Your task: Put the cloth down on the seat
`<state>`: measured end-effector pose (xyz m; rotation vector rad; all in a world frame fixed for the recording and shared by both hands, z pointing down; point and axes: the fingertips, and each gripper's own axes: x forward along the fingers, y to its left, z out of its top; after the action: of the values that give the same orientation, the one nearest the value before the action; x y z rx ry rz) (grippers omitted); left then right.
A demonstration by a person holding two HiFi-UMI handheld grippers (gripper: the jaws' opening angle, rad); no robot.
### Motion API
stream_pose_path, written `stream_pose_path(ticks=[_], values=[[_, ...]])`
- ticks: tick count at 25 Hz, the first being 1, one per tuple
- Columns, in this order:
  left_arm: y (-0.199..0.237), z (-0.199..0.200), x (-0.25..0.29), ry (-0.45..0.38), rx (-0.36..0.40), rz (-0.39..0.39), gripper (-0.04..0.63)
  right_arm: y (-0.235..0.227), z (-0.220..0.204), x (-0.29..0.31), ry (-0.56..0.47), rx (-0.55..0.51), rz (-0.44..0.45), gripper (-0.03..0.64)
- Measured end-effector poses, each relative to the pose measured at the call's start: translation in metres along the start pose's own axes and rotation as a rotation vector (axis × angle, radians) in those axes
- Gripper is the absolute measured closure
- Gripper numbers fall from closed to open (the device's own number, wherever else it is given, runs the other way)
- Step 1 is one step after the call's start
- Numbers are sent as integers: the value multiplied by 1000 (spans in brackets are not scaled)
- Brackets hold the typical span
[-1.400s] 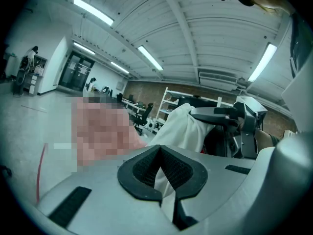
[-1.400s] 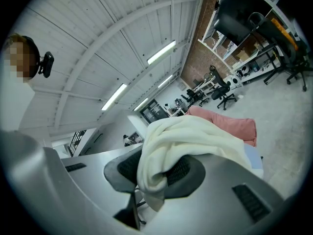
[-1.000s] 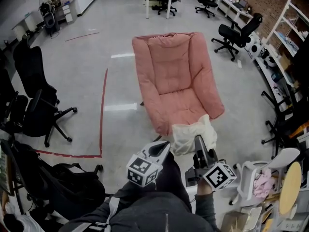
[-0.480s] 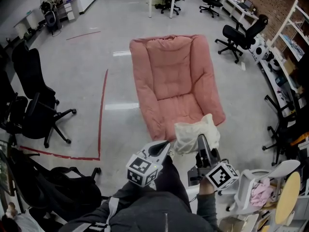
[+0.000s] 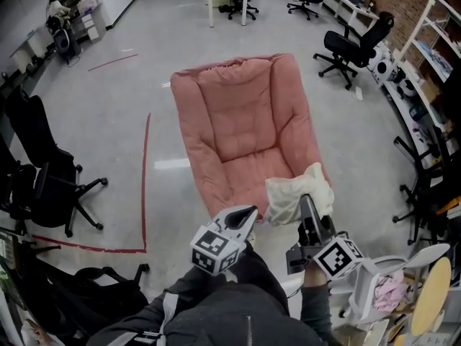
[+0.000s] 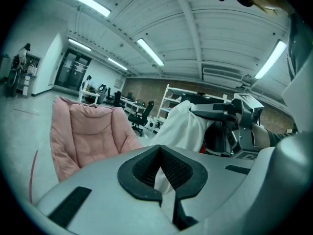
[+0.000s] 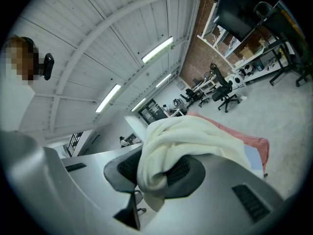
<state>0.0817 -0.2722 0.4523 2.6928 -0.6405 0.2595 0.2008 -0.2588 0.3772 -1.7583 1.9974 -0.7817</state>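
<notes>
Right gripper (image 5: 307,206) clamps a bunched cream cloth (image 5: 297,191) above the pink armchair (image 5: 241,121) seat's front corner, folds hiding its jaw tips; left gripper (image 5: 247,212) alongside, jaws together, empty.

Dark grey zip-front jacket (image 5: 216,317), pale stripe on the sleeve at seven o'clock; grey, black-padded left claw (image 5: 248,213) and right claw (image 5: 305,202) each carry black-and-white marker cubes (image 5: 216,249).
</notes>
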Motion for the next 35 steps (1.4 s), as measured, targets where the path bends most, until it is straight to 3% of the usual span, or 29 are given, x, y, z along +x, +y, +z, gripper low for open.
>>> stream_pose_path(ticks=[21,30,35], values=[[49,74,190,-8,27,-40,591,-124,134,100,-61,-39,-40,532],[52,82,246,19,27,-90,591,-168,184,123,-120,-95,-81,532],[47,77,276,49,32,-119,591,-201,183,131,-103,-77,-131,532]])
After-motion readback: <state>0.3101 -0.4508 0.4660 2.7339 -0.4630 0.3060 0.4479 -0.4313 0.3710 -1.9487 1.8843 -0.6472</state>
